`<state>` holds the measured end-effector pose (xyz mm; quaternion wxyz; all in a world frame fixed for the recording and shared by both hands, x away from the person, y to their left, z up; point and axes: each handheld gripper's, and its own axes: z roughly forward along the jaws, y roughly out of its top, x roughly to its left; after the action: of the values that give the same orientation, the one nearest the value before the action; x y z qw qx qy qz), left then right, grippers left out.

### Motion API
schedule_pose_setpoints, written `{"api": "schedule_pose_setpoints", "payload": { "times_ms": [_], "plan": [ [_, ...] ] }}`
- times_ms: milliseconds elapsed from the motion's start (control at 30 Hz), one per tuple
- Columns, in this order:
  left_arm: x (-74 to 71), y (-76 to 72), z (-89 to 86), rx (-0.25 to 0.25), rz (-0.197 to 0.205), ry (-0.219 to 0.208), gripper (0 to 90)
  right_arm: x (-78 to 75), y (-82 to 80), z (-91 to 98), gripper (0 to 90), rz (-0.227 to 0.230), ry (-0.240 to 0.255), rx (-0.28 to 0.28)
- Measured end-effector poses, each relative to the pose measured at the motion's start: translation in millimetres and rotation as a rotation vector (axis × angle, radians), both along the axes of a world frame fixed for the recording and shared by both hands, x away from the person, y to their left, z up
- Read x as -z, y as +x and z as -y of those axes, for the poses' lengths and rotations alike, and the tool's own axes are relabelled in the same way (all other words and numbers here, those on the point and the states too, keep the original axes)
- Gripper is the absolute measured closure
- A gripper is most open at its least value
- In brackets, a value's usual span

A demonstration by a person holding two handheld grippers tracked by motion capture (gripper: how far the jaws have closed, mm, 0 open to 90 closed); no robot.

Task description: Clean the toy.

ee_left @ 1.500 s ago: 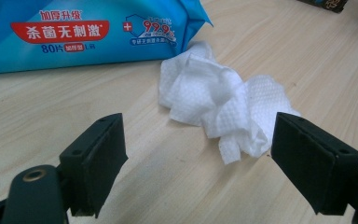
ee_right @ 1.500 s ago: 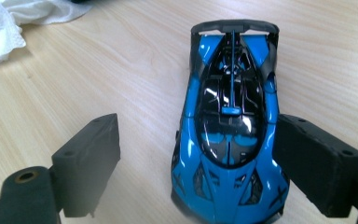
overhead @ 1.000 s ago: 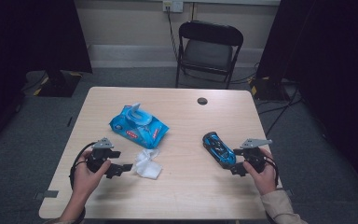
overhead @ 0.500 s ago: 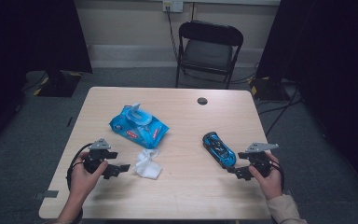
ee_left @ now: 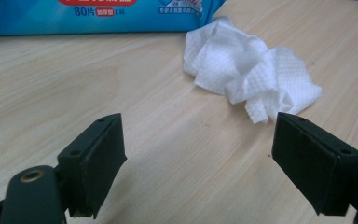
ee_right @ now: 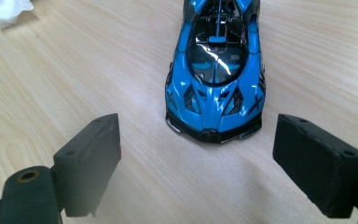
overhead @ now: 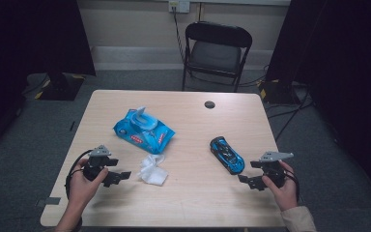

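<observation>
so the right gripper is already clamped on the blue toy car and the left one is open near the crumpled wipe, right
Not quite. The right gripper is not clamped on the blue toy car: the right gripper view shows its jaws open, with the car lying on the table just beyond them, untouched. The rest holds: the left gripper is open near the crumpled wipe.
</observation>
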<state>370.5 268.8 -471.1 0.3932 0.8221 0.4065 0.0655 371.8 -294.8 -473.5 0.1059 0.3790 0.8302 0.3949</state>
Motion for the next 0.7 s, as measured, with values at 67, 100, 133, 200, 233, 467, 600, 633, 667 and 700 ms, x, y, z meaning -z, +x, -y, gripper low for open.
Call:
{"api": "schedule_pose_setpoints", "payload": {
  "times_ms": [67, 100, 133, 200, 233, 467, 600, 633, 667, 700],
  "plan": [
    [0.9, -0.8, -2.3, -0.001, 0.0, 0.004, 16.8, 1.2, -1.3, 0.7, 14.5, 0.0, -0.008, -0.003],
    [1.4, -1.2, -3.4, -0.005, 0.004, 0.009, 16.8, 1.6, -1.8, 1.1, 14.5, -0.001, -0.009, -0.004],
    [1.5, -1.5, -4.6, -0.004, 0.003, 0.013, 16.8, 2.0, -2.2, 1.5, 14.5, 0.0, -0.01, -0.003],
    [1.8, -2.5, -6.9, -0.013, 0.006, 0.009, 16.7, 2.2, -2.9, 2.8, 14.5, 0.003, -0.008, -0.004],
    [1.9, -2.9, -7.7, -0.012, 0.007, 0.009, 16.7, 2.4, -3.4, 3.4, 14.5, 0.003, -0.007, -0.003],
    [3.4, -5.8, -13.6, -0.012, 0.004, -0.001, 16.7, 4.7, -8.4, 8.7, 14.5, 0.001, -0.013, 0.001],
    [4.4, -8.0, -16.3, -0.006, 0.0, 0.006, 16.7, 5.4, -10.8, 11.8, 14.5, -0.003, -0.012, 0.002],
    [4.7, -8.4, -17.0, -0.008, -0.001, 0.004, 16.7, 5.7, -11.2, 12.1, 14.5, -0.004, -0.015, 0.007],
    [5.0, -8.7, -17.5, -0.008, 0.0, 0.009, 16.7, 6.2, -11.7, 12.2, 14.6, -0.004, -0.015, 0.004],
    [5.3, -9.2, -17.8, -0.008, -0.001, 0.011, 16.7, 6.8, -12.2, 12.2, 14.5, -0.007, -0.013, 0.002]
  ]
}}
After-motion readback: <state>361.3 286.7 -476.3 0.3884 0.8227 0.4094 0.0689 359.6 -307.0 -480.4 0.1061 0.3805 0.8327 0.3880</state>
